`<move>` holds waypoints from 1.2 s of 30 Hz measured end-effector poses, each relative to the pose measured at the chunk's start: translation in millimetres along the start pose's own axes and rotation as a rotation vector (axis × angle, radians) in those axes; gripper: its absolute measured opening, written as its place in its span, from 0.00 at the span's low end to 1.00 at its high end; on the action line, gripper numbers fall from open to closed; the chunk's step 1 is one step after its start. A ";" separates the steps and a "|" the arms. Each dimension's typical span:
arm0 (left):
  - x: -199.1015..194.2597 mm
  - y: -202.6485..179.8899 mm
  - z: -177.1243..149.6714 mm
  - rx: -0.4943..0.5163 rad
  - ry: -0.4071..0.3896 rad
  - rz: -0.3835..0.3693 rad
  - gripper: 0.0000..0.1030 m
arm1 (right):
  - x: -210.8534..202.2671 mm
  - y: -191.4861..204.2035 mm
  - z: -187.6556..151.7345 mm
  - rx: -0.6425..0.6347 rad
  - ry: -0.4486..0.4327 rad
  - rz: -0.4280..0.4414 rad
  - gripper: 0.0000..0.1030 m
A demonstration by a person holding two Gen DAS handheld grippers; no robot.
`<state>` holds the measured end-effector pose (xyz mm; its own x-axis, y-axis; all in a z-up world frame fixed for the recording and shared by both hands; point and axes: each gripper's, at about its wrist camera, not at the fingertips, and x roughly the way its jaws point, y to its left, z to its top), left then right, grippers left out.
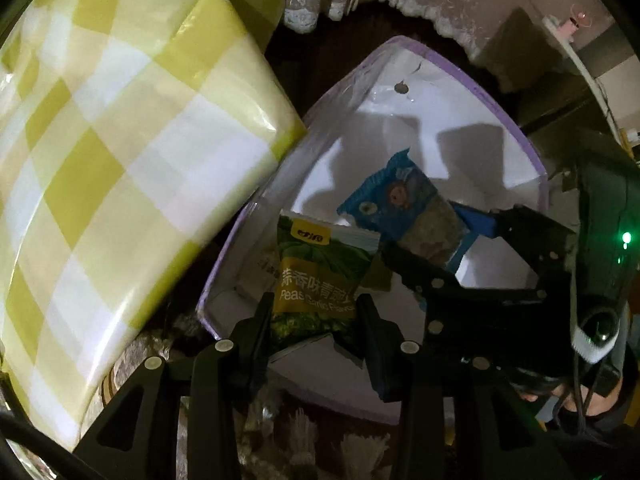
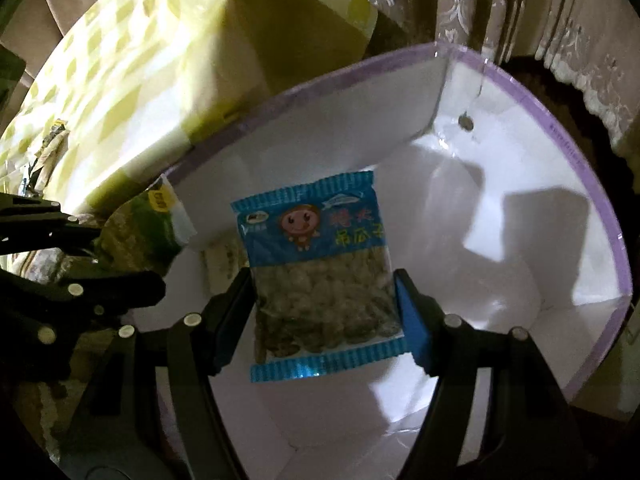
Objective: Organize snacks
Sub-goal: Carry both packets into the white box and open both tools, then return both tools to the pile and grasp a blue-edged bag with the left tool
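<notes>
Left gripper (image 1: 314, 316): jaws narrow, clamped on the sides of the green pea pack (image 1: 316, 276), low centre of the left view, hanging over the near edge of the box (image 1: 532, 152).

Right gripper (image 2: 324, 300): jaws about half open, pads pressed on both edges of the blue seed pack (image 2: 316, 264), mid frame in the right view, hanging over the white box floor. In the left view it sits mid right, just beyond the pea pack.

Step looks like dropping both packs into the box. Advice: bring the pea pack fully inside the purple rim before letting go, since it sits close to the near wall. Lower both near the floor, release one at a time, and keep the two grippers apart; they crowd each other here.

Far, upper left: checked yellow cloth (image 1: 120, 140) beside the box, on what may be a table.
</notes>
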<state>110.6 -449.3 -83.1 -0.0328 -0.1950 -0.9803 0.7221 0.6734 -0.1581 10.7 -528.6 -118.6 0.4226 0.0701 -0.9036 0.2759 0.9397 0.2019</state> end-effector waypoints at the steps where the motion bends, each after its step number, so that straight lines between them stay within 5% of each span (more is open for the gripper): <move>1: 0.4 -0.2 -1.1 -0.001 0.001 -0.003 0.41 | 1.8 0.5 0.4 0.000 0.002 0.007 0.69; 7: 6.0 3.6 -1.5 -0.030 0.017 0.001 0.42 | 14.4 0.9 0.2 0.005 0.025 0.008 0.70; 13: -8.2 12.1 -0.5 -0.067 -0.054 -0.030 0.52 | 15.7 -0.8 4.5 0.008 0.021 0.021 0.71; 24: -99.7 61.4 -45.0 -0.221 -0.423 -0.142 0.53 | -16.4 16.6 11.8 -0.018 -0.043 0.026 0.72; 30: -145.7 92.6 -98.9 -0.287 -0.614 -0.028 0.57 | -51.4 49.5 18.5 -0.084 -0.124 0.030 0.72; 36: -173.1 132.0 -150.8 -0.393 -0.696 0.039 0.57 | -81.7 98.6 29.2 -0.169 -0.186 0.072 0.72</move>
<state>107.3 -219.2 47.9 0.5199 -0.4790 -0.7072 0.4129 0.8657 -0.2828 28.6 -451.4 -13.8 0.5913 0.0904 -0.8013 0.0977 0.9783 0.1825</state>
